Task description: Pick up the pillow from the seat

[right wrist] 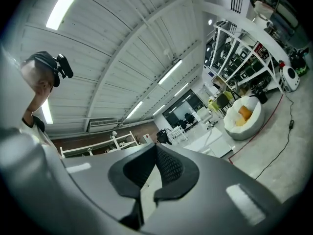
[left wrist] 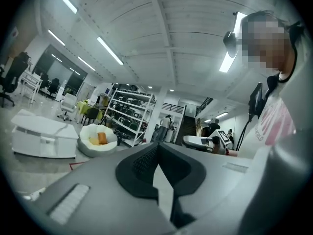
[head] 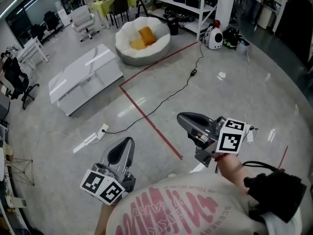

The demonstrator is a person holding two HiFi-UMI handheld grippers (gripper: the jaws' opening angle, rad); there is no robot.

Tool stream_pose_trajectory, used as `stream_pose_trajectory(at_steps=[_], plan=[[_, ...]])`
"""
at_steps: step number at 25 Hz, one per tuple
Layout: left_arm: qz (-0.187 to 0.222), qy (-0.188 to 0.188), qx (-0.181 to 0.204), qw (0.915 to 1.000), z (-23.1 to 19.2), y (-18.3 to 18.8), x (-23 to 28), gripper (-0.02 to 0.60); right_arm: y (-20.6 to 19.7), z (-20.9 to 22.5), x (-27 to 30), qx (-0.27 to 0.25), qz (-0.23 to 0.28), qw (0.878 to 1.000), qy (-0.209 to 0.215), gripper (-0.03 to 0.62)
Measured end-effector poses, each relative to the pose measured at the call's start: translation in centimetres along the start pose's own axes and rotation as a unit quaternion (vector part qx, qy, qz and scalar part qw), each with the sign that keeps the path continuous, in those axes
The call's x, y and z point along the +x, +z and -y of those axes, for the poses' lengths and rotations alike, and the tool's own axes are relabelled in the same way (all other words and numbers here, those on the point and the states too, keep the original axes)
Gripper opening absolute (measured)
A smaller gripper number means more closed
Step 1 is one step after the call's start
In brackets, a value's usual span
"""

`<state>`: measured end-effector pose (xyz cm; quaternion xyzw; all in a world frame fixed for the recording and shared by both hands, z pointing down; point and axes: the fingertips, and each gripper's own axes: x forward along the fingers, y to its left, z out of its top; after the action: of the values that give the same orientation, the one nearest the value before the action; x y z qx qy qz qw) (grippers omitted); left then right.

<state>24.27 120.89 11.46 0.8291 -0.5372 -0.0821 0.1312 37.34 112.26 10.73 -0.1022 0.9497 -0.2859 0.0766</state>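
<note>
Close to the person's chest, the left gripper [head: 128,141] and the right gripper [head: 180,117] both have their jaws pressed together on nothing. A red floor line [head: 148,117] runs ahead between them. Beyond the left gripper stands a low white cabinet [head: 86,77]. Farther ahead, well apart from both grippers, the orange pillow [head: 146,35] lies in the white beanbag seat [head: 157,50], touching a yellow cushion [head: 136,44].
</note>
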Motion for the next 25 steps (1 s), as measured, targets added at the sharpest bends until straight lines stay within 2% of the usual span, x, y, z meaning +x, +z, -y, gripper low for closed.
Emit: stream_pose_trajectory(at_steps=[10,18,25], plan=[[-0.006,0.002,-0.004,1.0,-2.5,-0.2,6.7,0.017,3.7,6.2,-0.5,0.003,0.01,1.0,-0.018,0.006],[-0.025,-0.01,-0.017,0.9995,-4.3,-1.0,8.8,0.017,2.8,8.4,0.9,0.024,-0.001,0.999,-0.033,0.006],[-0.044,-0.034,-0.037,0.9978,-9.6,-0.6,12.6,0.017,4.5,11.8,3.9,0.027,0.012,0.997,-0.064,0.006]])
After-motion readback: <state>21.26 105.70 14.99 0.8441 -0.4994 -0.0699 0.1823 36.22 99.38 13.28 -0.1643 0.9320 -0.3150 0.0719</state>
